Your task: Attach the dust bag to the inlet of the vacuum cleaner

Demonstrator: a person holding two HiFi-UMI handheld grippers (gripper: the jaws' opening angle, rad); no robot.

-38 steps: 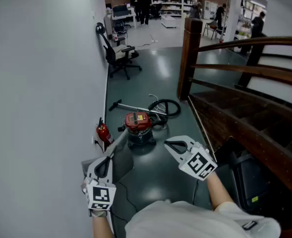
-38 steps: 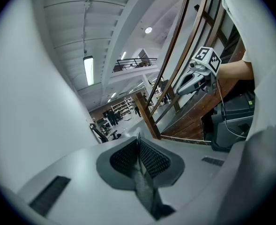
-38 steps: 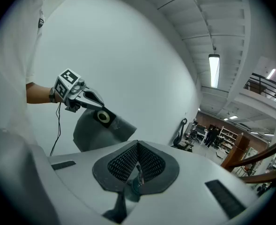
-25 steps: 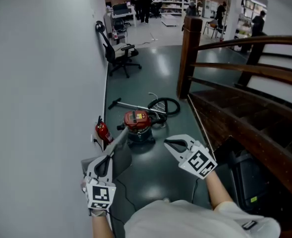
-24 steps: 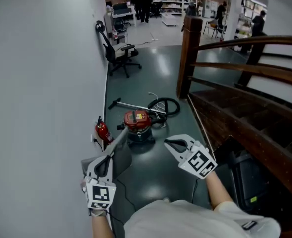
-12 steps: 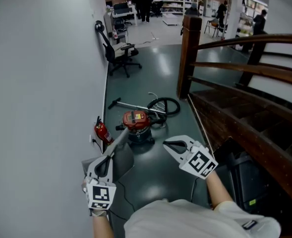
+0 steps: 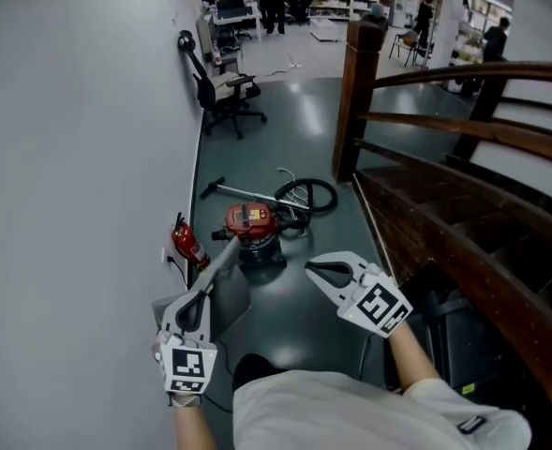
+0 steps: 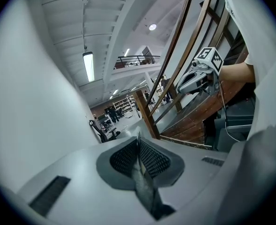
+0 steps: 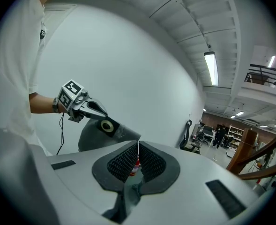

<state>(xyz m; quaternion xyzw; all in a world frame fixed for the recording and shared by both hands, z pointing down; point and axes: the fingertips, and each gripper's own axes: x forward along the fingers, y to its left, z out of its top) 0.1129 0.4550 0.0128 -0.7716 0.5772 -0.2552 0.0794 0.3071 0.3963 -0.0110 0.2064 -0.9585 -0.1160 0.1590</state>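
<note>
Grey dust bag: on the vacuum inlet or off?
Off. The grey dust bag is clamped in the left hand-held gripper, in the air, apart from the red canister vacuum cleaner on the floor.

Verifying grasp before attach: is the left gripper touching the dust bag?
Touching. Right gripper view shows the left gripper clamped on the dust bag at its collar.

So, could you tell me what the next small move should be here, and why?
Probably step closer and lower the left gripper toward the vacuum cleaner: its fingers are shut on the dust bag, but the vacuum cleaner stands on the floor well ahead. The right gripper is shut and empty.
</note>
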